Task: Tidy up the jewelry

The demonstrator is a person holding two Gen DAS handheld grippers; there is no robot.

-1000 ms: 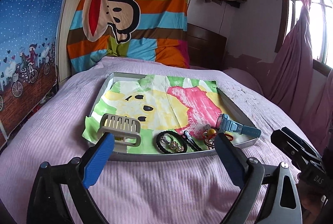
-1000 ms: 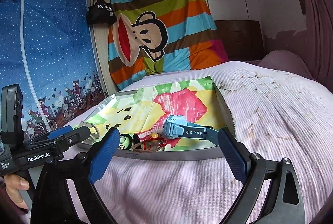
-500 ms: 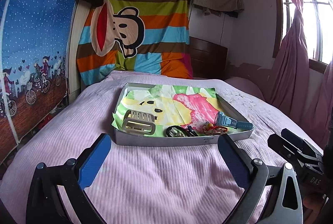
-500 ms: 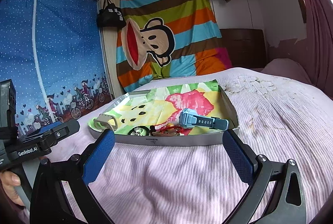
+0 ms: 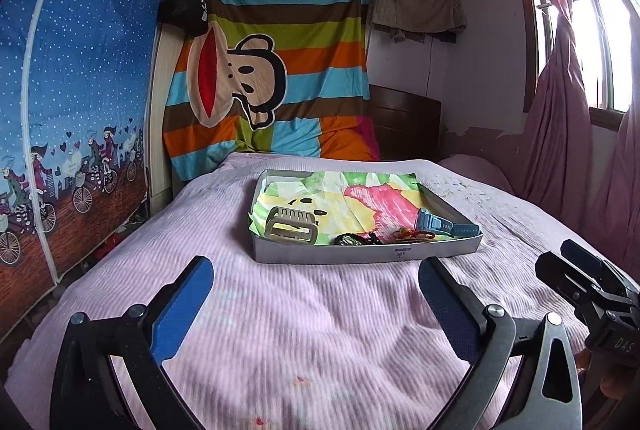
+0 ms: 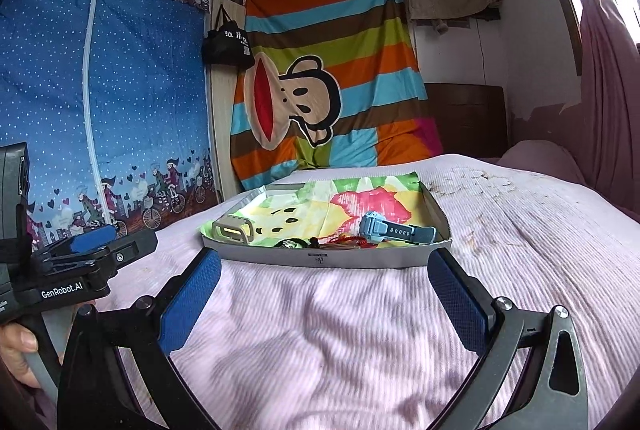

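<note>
A shallow grey cardboard tray (image 5: 360, 255) (image 6: 340, 261) lined with colourful paper sits on the pink bed. In it lie a beige hair clip (image 5: 291, 229) (image 6: 233, 230), a black bracelet with a charm (image 5: 349, 239) (image 6: 289, 243), a red cord bracelet (image 5: 414, 235) (image 6: 348, 241) and a blue watch (image 5: 444, 225) (image 6: 394, 230). My left gripper (image 5: 316, 290) is open and empty, held over the bedspread well short of the tray. My right gripper (image 6: 324, 286) is open and empty, just in front of the tray's near wall.
The pink ribbed bedspread (image 5: 304, 342) covers the bed. A blue fabric wardrobe (image 5: 68, 102) stands at the left, a striped monkey cloth (image 5: 272, 78) hangs on the far wall, and pink curtains (image 5: 560, 118) hang at the right by the window.
Both grippers have drawn back from the tray and tilted up, so the tray looks smaller and farther. Both stay open and empty. The items in the tray have not moved.
</note>
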